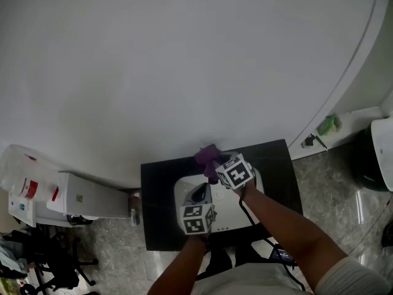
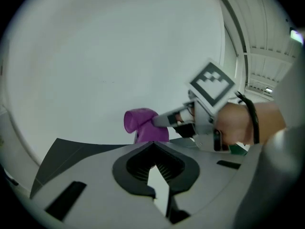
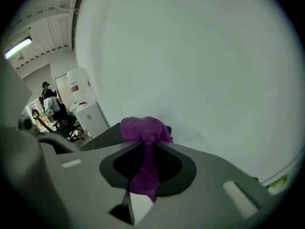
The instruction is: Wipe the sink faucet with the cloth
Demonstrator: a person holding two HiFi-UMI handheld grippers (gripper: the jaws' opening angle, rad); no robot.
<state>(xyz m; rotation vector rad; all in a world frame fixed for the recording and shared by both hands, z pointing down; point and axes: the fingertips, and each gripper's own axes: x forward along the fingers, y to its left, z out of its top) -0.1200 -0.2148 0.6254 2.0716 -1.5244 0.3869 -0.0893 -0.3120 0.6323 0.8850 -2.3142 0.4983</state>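
The right tongs (image 3: 143, 140) are clamping the purple cloth (image 3: 141, 129) by the rear edge of the black bench (image 1: 158, 183), over the white sink (image 1: 182, 195). The left tongs (image 2: 153, 144) are resting together, empty. No faucet is showing clearly, so the wiping is probably only beginning.

The cloth (image 3: 143, 130) is purple and looks soft and fuzzy, like a towel. The right tool (image 3: 143, 141) is smooth grey plastic that does not shine, with a darker, dull ring round the hollow behind its jaws. The left tool (image 2: 153, 146) is the same grey plastic, and the dark part inside it has little ribs. The cubes (image 1: 235, 172) on both tools have flat black and white squares that are not shiny. The desk (image 1: 161, 186) top is black and dull. The sink (image 1: 226, 214) is white and smooth. The wall (image 1: 184, 60) is plain white, smooth and matt. The floor (image 1: 334, 177) looks like grey speckled stone, and it is glossy.
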